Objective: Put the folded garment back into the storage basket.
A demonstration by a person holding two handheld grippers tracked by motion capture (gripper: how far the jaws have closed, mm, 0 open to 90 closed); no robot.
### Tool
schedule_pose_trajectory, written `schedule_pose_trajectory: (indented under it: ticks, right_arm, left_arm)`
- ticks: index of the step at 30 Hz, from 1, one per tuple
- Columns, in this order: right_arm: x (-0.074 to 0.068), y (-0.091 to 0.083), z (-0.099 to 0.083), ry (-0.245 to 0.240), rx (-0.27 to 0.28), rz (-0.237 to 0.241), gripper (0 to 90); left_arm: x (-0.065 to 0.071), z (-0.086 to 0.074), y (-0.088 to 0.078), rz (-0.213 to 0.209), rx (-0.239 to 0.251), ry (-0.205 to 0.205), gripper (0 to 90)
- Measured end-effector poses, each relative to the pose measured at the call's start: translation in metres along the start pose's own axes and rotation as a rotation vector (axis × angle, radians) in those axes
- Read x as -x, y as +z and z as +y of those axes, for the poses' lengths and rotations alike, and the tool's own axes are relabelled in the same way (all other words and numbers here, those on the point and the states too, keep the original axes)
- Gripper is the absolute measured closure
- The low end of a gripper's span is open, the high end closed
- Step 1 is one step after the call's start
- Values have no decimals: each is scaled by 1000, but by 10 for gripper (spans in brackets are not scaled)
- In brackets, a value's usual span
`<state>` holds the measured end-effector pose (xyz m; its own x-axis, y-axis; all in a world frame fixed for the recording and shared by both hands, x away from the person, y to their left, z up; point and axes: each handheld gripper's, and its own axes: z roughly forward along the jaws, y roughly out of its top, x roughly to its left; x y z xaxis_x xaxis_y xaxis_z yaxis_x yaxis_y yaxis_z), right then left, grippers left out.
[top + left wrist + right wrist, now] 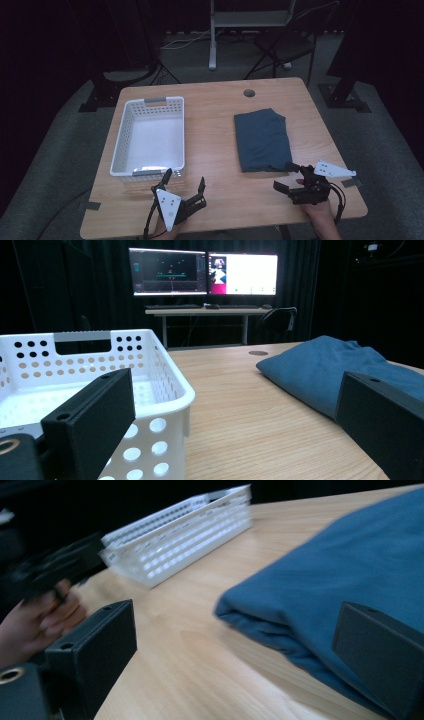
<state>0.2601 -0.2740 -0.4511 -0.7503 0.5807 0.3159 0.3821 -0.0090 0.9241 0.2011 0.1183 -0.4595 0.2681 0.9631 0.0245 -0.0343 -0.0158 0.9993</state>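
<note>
Seen from the high view, a white basket [148,137] with nothing in it sits at ten o'clock on the wooden table [215,125], a folded blue cloth [263,140] lies at two o'clock, and the left gripper [185,181] and right gripper [286,175] hover at the near edge, both spread wide and holding nothing, the right one just beside the cloth's near corner. In the left gripper view, its open jaws cut off the basket [150,370] at nine o'clock and the cloth [320,362] at three. In the blurred right gripper view, the jaws frame the cloth's edge [320,580] without touching it, while the basket [185,530] and the other hand [40,620] at nine o'clock are hard to make out.
</note>
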Motion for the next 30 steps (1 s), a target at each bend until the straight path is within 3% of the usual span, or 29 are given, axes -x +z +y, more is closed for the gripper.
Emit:
schedule_pose_trajectory:
  ticks: [3, 6, 8, 20, 30]
  right_arm:
    - [0, -2, -2, 19, -8, -27, 40]
    - [-9, 3, 0, -43, -87, -110, 2]
    - [-11, 9, 0, -67, -131, -128, 4]
    - [-16, 14, 3, -62, -161, -68, 21]
    - [-20, 7, 16, -75, -127, -66, 32]
  left_arm:
    - [0, 0, 0, 0, 0, 0, 42]
    - [0, 0, 0, 0, 0, 0, 42]
    - [0, 0, 0, 0, 1, -1, 42]
    - [0, 0, 0, 0, 0, -1, 42]
    - [0, 0, 0, 0, 0, 0, 42]
